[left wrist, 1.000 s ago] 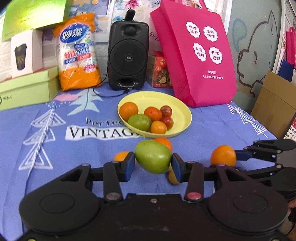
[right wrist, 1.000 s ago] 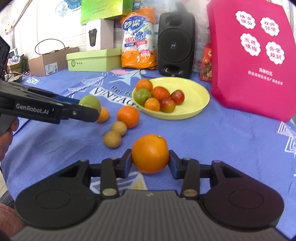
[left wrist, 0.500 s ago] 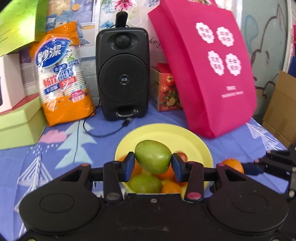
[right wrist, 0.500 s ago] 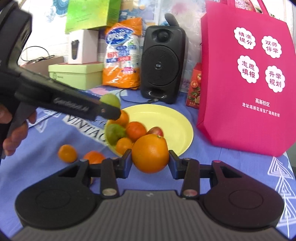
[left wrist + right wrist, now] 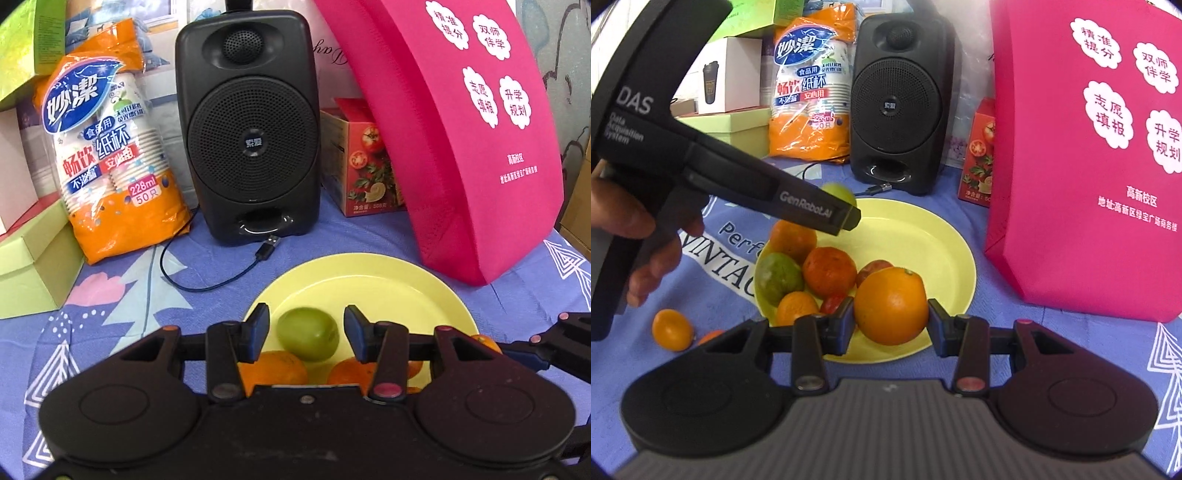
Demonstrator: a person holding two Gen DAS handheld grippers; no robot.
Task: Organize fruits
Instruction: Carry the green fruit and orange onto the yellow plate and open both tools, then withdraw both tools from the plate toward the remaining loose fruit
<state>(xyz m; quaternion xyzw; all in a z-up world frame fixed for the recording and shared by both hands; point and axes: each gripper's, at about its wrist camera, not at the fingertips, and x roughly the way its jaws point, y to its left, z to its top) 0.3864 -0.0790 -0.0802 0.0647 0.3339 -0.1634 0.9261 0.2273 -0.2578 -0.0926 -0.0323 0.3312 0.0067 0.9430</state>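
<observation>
My left gripper (image 5: 306, 334) hangs over the yellow plate (image 5: 369, 284) with its jaws open. A green fruit (image 5: 308, 334) sits between them with a gap on each side, so it is let go. In the right wrist view that fruit (image 5: 839, 192) shows just behind the left gripper's tip. My right gripper (image 5: 890, 325) is shut on a large orange (image 5: 890, 306) over the plate's near rim (image 5: 916, 347). The plate holds another green fruit (image 5: 781, 277), oranges and small red fruits.
A small orange (image 5: 672, 329) lies on the blue cloth left of the plate. A black speaker (image 5: 247, 129), an orange bag of paper cups (image 5: 110, 147), a pink bag (image 5: 469, 129) and boxes stand behind the plate. A cable (image 5: 221, 273) lies by the speaker.
Both grippers moved forward over the plate. My left gripper opened and let go of the green fruit. My right gripper still holds the orange.
</observation>
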